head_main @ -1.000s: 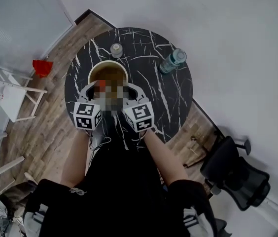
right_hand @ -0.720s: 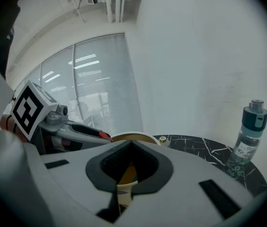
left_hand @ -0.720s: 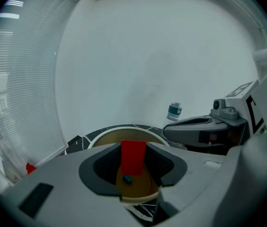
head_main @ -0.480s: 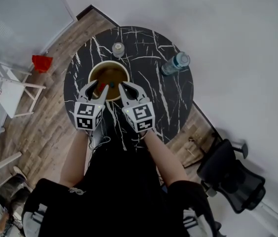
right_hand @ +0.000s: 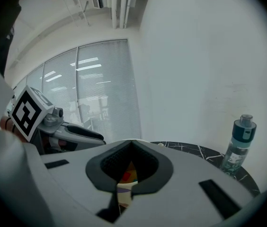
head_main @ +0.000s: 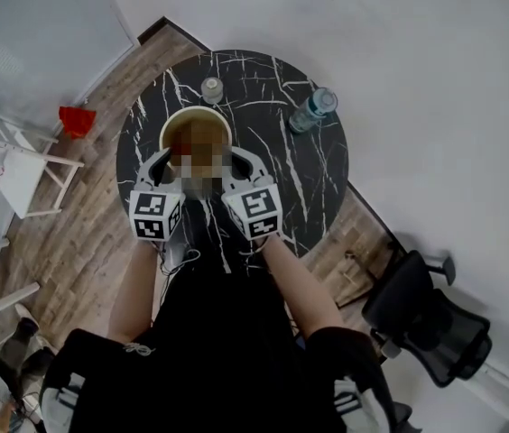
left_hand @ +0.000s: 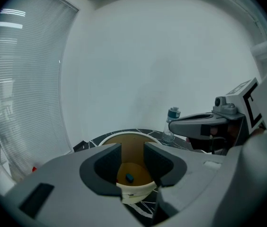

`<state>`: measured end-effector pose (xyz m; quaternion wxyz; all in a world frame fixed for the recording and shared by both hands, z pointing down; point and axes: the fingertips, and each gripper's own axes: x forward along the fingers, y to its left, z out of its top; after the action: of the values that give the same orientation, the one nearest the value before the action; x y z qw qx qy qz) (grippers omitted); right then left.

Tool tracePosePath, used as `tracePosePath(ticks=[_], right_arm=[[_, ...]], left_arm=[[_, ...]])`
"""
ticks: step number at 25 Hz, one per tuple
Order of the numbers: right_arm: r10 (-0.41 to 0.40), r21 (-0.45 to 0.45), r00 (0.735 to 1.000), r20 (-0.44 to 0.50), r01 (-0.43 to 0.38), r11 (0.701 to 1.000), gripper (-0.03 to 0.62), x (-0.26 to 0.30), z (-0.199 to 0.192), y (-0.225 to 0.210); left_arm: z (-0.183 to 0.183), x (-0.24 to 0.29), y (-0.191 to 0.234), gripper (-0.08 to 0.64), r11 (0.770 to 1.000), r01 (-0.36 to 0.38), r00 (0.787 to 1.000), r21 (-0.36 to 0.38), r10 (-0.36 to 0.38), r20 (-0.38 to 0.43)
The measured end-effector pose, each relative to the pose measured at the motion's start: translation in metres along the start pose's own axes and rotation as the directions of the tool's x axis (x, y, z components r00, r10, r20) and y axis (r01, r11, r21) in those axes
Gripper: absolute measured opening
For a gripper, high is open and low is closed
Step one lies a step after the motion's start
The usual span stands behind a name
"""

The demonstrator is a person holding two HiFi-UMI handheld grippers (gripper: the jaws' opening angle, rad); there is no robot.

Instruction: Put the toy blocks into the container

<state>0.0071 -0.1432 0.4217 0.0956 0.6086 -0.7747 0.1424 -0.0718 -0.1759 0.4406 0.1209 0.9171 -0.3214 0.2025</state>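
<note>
My left gripper (left_hand: 132, 156) open, empty, over tan container (left_hand: 129, 134); right gripper (right_hand: 131, 143) clenched shut. Blue block (left_hand: 129, 178) inside: likely light, rigid; pinch flat sides

Wood floor (head_main: 60, 237), white wall (head_main: 435, 79), black chair (head_main: 426, 318)

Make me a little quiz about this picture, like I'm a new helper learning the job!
1. True or false: the left tool has its jaws apart.
2. Looking between that tool's jaws into the container, what colour is the small block lying inside? A white, B blue, C pink.
3. How many bottles stand on the black table?

Key:
1. True.
2. B.
3. Two: a grey-capped bottle and a teal-capped bottle.
</note>
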Motion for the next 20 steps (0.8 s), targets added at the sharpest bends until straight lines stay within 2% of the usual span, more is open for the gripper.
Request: tracePosePath(ticks=[1,3,4,11,15,20], right_arm=[[-0.006,-0.007,1.0,0.009,0.006,1.0,-0.003,-0.004,0.003,0.002],[-0.023,-0.018,0.999,0.033,0.023,1.0,-0.003,-0.012,0.009,0.006],[-0.032,-0.02,0.998,0.046,0.033,0.999,-0.003,-0.017,0.011,0.008],[-0.06,-0.07,0.995,0.081,0.066,0.995,-0.003,-0.04,0.022,0.02],[-0.066,-0.082,0.988,0.14,0.078,0.994,-0.003,-0.061,0.038,0.019],[-0.037,-0.139,0.978,0.203,0.066,0.988,-0.003,-0.091,0.069,0.018]], left_arm=[[0.001,-0.005,-0.001,0.131,1.0,-0.008,1.0,0.005,0.008,0.01],[0.005,-0.018,-0.001,0.028,1.0,-0.029,0.999,0.01,0.028,0.041],[0.006,-0.024,-0.001,0.0,0.999,-0.037,0.998,0.008,0.036,0.058],[0.008,-0.053,-0.015,0.0,1.0,-0.026,0.994,0.011,0.024,0.108],[0.016,-0.072,-0.026,0.0,0.997,-0.071,0.987,0.017,0.068,0.148],[0.041,-0.097,-0.044,0.0,0.99,-0.139,0.965,0.004,0.135,0.224]])
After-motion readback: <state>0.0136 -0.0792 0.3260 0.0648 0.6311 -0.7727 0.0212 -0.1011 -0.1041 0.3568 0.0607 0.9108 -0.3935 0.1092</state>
